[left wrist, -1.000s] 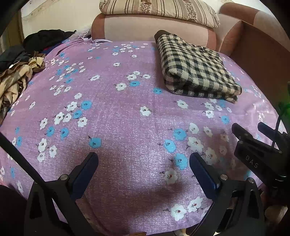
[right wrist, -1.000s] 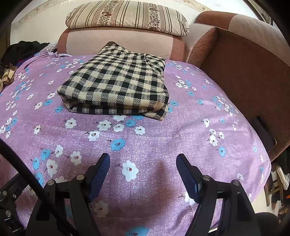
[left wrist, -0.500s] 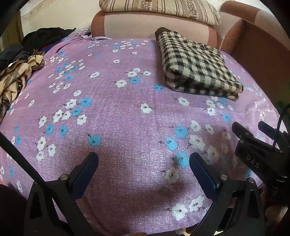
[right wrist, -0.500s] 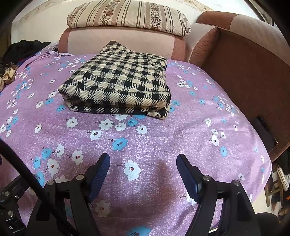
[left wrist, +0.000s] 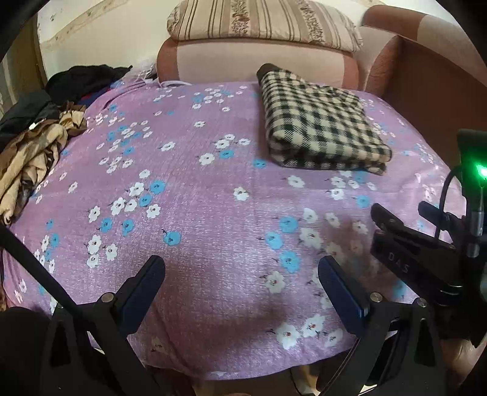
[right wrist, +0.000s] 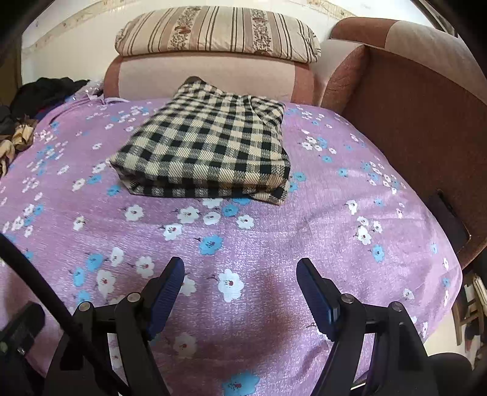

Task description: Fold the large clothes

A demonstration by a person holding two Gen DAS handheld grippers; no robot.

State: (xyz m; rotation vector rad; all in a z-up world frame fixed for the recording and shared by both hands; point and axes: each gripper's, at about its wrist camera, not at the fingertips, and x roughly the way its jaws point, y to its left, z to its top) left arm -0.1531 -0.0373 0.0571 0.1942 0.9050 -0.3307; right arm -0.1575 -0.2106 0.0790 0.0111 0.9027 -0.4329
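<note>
In the left wrist view, my left tongs are spread wide and hold nothing; below them is only the purple flowered sheet on the bed. The folded checked cloth lies flat on the sheet at about 1 o'clock, well apart from the tongs. At 9 o'clock I see a pile of clothes, brown and beige with dark ones behind it, at the edge of the bed. A striped pillow lies on the sofa arm at 12 o'clock. At 3 o'clock the right tongs enter the picture, with a green light above them.

In the right wrist view, my right tongs are also wide and hold nothing. The checked cloth lies at 12 o'clock, a little to the left, in several layers. The pillow is behind it, and a brown sofa side stands at 2 o'clock along the bed.
</note>
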